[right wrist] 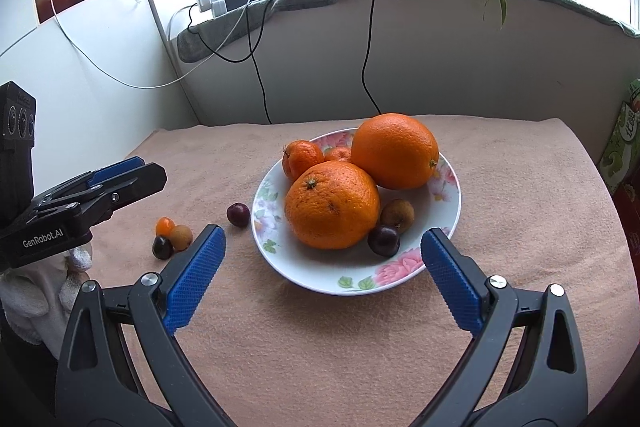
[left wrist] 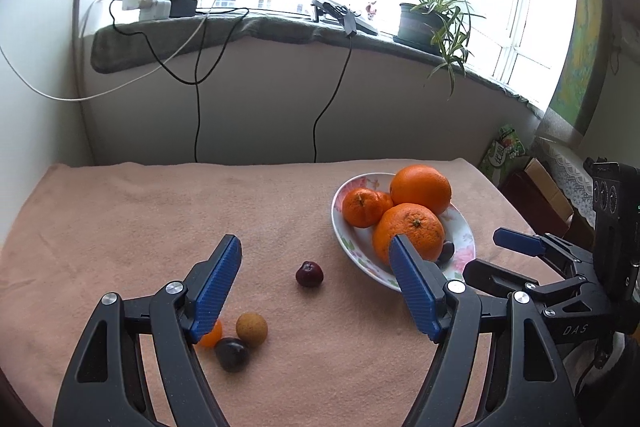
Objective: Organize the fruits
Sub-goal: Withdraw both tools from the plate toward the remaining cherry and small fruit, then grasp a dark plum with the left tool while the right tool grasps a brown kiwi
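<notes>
A white floral ceramic bowl [right wrist: 448, 205] holds 2 large oranges [right wrist: 332, 205], 2 small tangerines [right wrist: 302, 157], a brown longan [right wrist: 397, 213] and a dark cherry [right wrist: 384, 239]. On the counter beside it lie 2 more dark cherries [right wrist: 238, 214], a tan longan [right wrist: 181, 237] and a small orange kumquat [right wrist: 165, 226].

Two wrist fisheyes, both facing the window.
Left views from the plate's [left wrist: 466, 239] left; right sits near, centred on it; both share the plate.

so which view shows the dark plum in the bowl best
The right wrist view: the dark round plum lies fully exposed in the floral white ceramic bowl, beside the front orange. In the left wrist view only a sliver shows behind a blue finger pad.
</notes>
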`<action>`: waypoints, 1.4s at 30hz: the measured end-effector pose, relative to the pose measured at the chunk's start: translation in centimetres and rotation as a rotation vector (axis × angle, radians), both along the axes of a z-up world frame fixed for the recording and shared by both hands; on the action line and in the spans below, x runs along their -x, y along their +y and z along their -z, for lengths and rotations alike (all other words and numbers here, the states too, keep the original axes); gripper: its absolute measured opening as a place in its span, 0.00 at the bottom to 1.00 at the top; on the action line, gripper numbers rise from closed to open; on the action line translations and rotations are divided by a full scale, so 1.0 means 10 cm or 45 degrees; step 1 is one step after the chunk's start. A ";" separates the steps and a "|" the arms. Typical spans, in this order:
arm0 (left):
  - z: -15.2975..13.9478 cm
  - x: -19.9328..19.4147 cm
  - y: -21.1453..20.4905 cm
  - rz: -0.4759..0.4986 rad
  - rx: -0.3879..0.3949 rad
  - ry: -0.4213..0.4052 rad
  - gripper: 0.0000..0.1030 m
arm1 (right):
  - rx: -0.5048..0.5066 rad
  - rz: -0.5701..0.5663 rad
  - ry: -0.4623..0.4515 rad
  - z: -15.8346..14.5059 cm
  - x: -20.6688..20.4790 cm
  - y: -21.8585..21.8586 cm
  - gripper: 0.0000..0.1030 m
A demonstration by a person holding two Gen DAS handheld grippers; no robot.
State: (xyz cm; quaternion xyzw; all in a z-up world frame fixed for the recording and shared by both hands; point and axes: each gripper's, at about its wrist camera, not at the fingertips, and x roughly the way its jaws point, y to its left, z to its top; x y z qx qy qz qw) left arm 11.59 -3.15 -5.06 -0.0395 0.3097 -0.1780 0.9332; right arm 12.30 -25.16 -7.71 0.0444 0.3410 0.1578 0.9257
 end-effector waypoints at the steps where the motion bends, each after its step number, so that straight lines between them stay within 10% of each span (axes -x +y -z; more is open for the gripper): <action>1: 0.01 0.01 0.04 -0.006 0.003 -0.002 0.74 | 0.014 -0.007 -0.003 0.00 0.01 0.04 0.97; 21: 0.41 0.42 0.93 -0.186 0.011 0.086 0.74 | -0.035 -0.233 0.058 0.07 0.04 0.65 0.96; 42: 0.61 0.33 0.59 0.016 -0.024 0.172 0.41 | -0.184 -0.349 0.312 0.38 -0.39 1.23 0.53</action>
